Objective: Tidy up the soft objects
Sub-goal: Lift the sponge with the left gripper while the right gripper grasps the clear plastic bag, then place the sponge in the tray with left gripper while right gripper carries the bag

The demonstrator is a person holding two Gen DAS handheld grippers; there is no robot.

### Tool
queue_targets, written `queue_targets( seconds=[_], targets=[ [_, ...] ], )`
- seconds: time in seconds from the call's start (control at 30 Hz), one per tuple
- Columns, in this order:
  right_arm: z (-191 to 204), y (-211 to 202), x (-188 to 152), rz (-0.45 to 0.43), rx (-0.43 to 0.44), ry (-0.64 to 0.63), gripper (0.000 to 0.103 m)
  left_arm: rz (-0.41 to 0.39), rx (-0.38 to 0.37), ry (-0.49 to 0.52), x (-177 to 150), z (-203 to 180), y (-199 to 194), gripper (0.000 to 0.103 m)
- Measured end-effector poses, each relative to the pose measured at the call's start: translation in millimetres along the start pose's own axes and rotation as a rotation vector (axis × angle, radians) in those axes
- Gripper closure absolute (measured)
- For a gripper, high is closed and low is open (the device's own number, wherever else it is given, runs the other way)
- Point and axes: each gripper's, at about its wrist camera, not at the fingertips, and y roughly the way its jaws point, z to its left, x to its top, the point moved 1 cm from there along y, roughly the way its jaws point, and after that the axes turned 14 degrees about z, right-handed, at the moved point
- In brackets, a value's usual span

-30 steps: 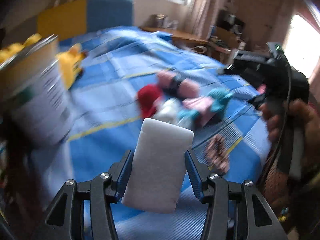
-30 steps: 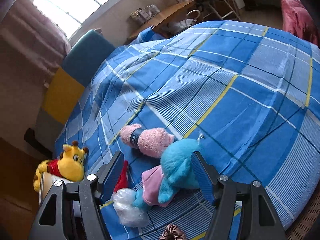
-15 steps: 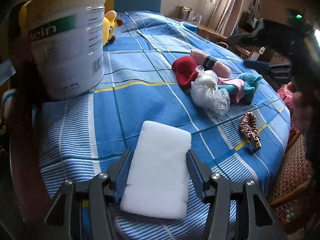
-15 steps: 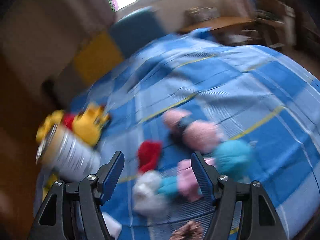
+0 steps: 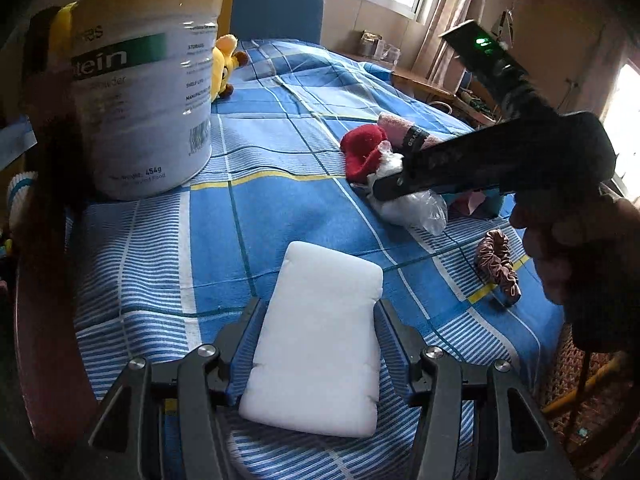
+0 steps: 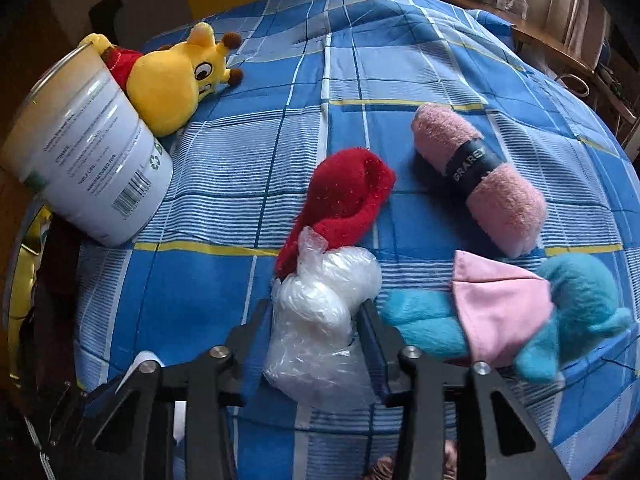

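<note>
A white sponge (image 5: 320, 340) lies flat on the blue plaid bed cover (image 5: 280, 216), and my left gripper (image 5: 318, 308) is shut on its two long sides. My right gripper (image 6: 316, 308) points steeply down at a crumpled clear plastic bag (image 6: 320, 312). Its jaws are closing, and the pads touch and pinch the bag's sides. A red fuzzy sock (image 6: 348, 196) touches the top of the bag. To the right lie a rolled pink towel (image 6: 480, 176) with a black band and a blue plush with a pink cloth (image 6: 560, 312).
A large white tin can (image 5: 140, 92) stands at the left, with a yellow plush (image 6: 172, 80) leaning behind it. A brown scrunchie (image 5: 498, 264) lies near the cover's right edge. A person's hand (image 5: 576, 240) holds the right gripper. A wooden chair back (image 5: 40, 280) rises at far left.
The right gripper swung over and down onto the plastic bag, rolled, and its jaws narrowed around it. The left gripper sank with the sponge until the sponge rested on the cover.
</note>
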Motion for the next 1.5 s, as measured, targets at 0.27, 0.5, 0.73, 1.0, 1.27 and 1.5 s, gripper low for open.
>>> queue_targets(
  seconds=[0.27,0.5,0.73,1.0,1.27,1.5],
  targets=[
    [-9.4,3.4,-0.9,0.044,0.077,0.046,0.067,-0.006,0.011,-0.003,-1.3,-1.7,-0.1,0.045],
    [2.6,4.5,-4.3,0.033,0.004,-0.012,0.067,-0.007,0.027,0.013,-1.8,-4.8,0.2,0.047],
    [4.6,7.3,-2.7,0.034,-0.010,-0.044,0.066,-0.001,0.042,0.027,-1.5,-8.6,-1.5,0.049],
    [5.0,6.8,-2.9,0.038,-0.021,-0.061,0.066,0.006,-0.027,0.010,-1.9,-10.2,-23.7,0.052],
    [11.4,8.5,-3.5,0.027,-0.050,-0.085,0.065,-0.085,-0.121,0.005,-5.6,-5.4,-86.1,0.051],
    [14.4,9.5,-4.6,0.021,-0.064,-0.097,0.065,-0.191,-0.133,-0.265,-12.0,74.4,-151.4,0.050]
  ],
)
